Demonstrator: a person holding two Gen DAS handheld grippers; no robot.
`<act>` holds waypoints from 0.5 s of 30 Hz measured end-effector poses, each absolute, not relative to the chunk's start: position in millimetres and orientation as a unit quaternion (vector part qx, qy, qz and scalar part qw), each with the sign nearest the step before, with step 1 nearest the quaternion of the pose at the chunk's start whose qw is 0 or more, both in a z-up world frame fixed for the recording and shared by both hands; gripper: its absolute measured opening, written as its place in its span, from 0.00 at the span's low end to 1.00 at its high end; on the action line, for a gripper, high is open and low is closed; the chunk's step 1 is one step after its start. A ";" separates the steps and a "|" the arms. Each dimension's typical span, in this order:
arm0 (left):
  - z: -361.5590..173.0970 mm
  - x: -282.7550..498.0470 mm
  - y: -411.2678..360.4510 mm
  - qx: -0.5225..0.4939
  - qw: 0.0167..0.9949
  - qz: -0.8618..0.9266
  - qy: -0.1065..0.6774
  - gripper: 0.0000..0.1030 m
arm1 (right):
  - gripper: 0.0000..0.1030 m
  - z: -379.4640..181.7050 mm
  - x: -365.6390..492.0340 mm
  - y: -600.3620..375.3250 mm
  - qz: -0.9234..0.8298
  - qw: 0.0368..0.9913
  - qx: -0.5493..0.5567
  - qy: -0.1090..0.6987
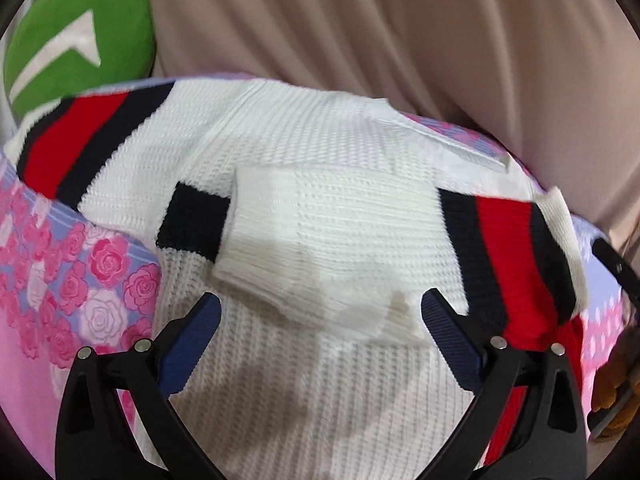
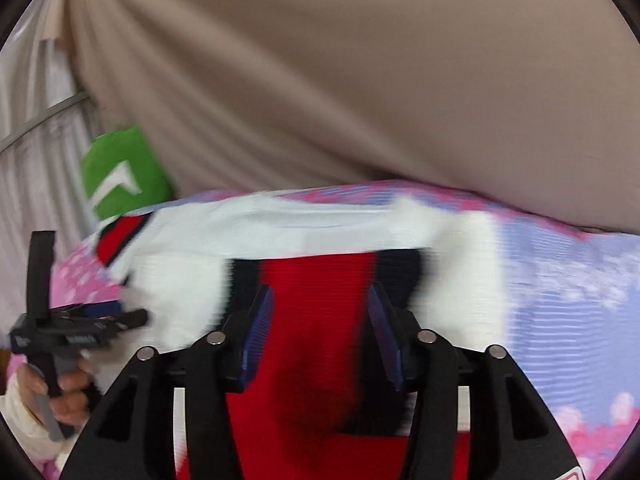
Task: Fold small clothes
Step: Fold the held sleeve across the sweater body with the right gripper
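A small white knit sweater [image 1: 304,240] with red and navy stripes lies on a pink and lilac floral sheet [image 1: 60,280]. One sleeve cuff [image 1: 256,256] is folded across its middle. My left gripper [image 1: 320,312] is open above the sweater's body, holding nothing. In the right wrist view, my right gripper [image 2: 320,300] has its jaws apart over the red stripe [image 2: 316,300] of the sweater [image 2: 192,280]; the view is blurred. The left gripper [image 2: 80,320] also shows at the left of the right wrist view, held by a hand.
A green cushion [image 1: 80,40] with a white arrow mark sits at the back left; it also shows in the right wrist view [image 2: 124,168]. A beige curtain [image 1: 400,40] hangs behind the bed. A brown object [image 1: 616,384] lies at the right edge.
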State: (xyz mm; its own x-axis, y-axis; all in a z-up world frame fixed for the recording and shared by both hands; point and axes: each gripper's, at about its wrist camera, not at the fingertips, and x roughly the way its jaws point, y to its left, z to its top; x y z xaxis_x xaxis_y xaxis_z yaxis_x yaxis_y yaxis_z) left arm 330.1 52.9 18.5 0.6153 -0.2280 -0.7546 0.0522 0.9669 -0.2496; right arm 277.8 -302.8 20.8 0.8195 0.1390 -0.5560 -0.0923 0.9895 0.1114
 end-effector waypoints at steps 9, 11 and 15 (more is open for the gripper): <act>19.0 352.1 74.3 -0.161 0.887 -0.065 0.428 0.95 | 0.63 2.5 333.0 -347.7 0.011 0.931 0.095 0.353; 25.3 344.6 79.3 -0.155 0.894 -0.060 0.415 0.95 | 0.63 -1.8 348.5 -336.9 0.010 0.928 0.078 0.364; 22.7 342.9 85.1 -0.145 0.892 -0.056 0.426 0.95 | 0.25 -12.8 372.3 -324.8 -0.006 0.920 0.047 0.388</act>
